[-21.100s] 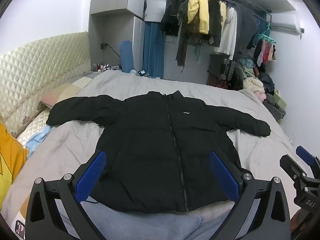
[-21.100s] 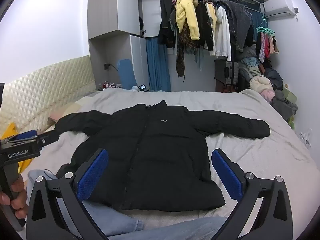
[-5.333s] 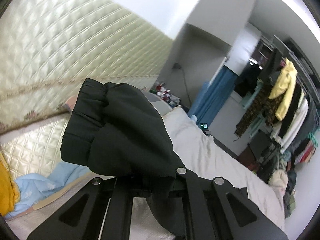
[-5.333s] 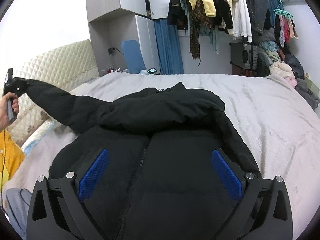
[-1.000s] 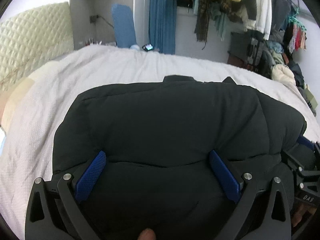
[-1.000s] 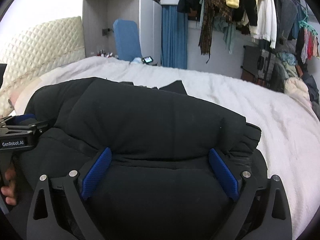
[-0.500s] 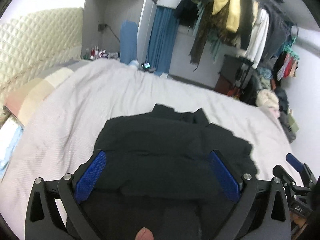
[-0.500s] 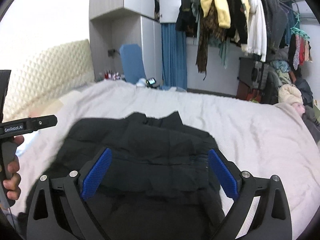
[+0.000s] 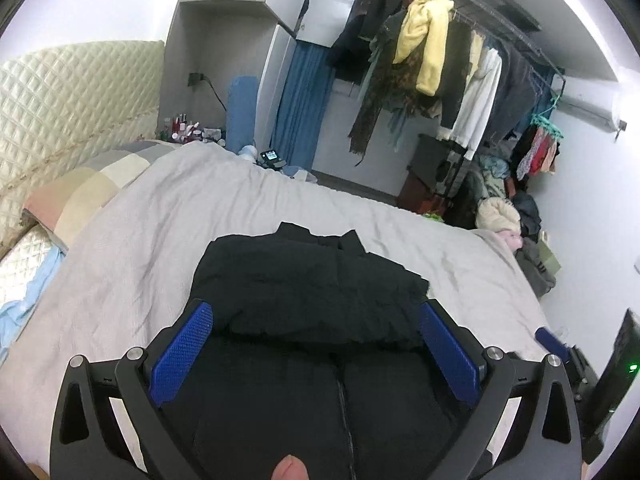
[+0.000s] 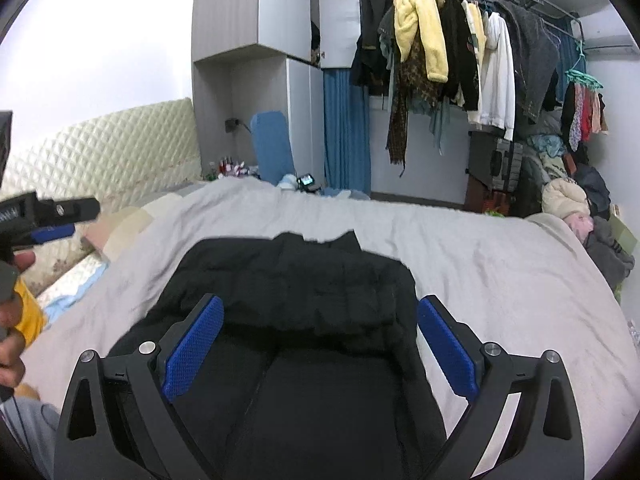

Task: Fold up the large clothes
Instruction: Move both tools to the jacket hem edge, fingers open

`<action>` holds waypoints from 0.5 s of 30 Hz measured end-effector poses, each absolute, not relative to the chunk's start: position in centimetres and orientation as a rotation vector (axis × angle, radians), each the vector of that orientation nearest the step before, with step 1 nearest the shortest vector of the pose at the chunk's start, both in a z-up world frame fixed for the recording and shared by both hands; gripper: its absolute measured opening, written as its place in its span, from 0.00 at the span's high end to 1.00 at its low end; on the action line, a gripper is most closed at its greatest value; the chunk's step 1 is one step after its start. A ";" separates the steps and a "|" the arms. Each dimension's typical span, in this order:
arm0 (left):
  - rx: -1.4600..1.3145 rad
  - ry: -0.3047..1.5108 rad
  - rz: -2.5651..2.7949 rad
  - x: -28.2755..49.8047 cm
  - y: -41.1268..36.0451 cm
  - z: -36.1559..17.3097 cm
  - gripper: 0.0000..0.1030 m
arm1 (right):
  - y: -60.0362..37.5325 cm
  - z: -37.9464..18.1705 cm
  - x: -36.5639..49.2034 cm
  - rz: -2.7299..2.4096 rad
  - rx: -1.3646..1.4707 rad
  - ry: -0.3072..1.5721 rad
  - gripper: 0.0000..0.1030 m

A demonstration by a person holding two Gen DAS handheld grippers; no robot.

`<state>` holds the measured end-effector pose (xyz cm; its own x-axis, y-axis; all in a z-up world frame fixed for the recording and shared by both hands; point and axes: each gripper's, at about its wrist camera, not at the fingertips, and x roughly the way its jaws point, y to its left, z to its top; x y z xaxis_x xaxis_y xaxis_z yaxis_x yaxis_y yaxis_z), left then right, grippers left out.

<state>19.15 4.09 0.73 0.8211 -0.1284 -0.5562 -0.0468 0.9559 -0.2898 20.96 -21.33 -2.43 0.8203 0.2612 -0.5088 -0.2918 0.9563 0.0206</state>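
Lying on a grey-sheeted bed [image 9: 168,216], a black puffer jacket [image 9: 304,292] sits in a compact bundle, both sleeves folded across its chest, its collar pointing toward twelve o'clock and its zipper running down toward six.

Both pairs of tongs hover above the jacket's lower half. The left tongs [image 9: 316,344] are spread wide, blue pads far apart, with nothing between them; a fingertip [image 9: 289,467] shows at six o'clock at the bottom edge of that view. The right tongs [image 10: 320,340] are likewise wide apart and grip nothing. In the right wrist view the left tongs also appear at nine o'clock, held by a hand [image 10: 11,320], off the bed's edge.

Around the room: a cream quilted headboard [image 9: 72,96] at ten o'clock, a patchwork pillow [image 9: 84,188] below it, a blue curtain [image 9: 304,108] at twelve, and a clothes rail [image 9: 460,72] crowded with hanging garments at one o'clock, a yellow fleece among them.
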 end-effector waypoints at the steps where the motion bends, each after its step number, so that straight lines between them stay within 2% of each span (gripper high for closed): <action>1: -0.309 0.614 -0.047 18.5 4.1 0.7 0.00 | -21.5 -2.6 20.4 0.295 -0.052 0.540 0.05; 9: -0.348 0.692 -0.052 14.6 6.0 -2.1 0.00 | -23.5 -4.5 17.3 0.287 -0.001 0.633 0.05; 15: -0.397 0.854 -0.058 13.8 10.1 -6.7 0.00 | -27.1 -7.8 17.2 0.285 0.113 0.803 0.05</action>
<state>13.77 10.15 -6.74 0.6601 -0.2072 -0.7221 -0.1073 0.9254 -0.3636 17.22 -27.09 -7.84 0.6583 0.2941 -0.6929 -0.2088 0.9557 0.2072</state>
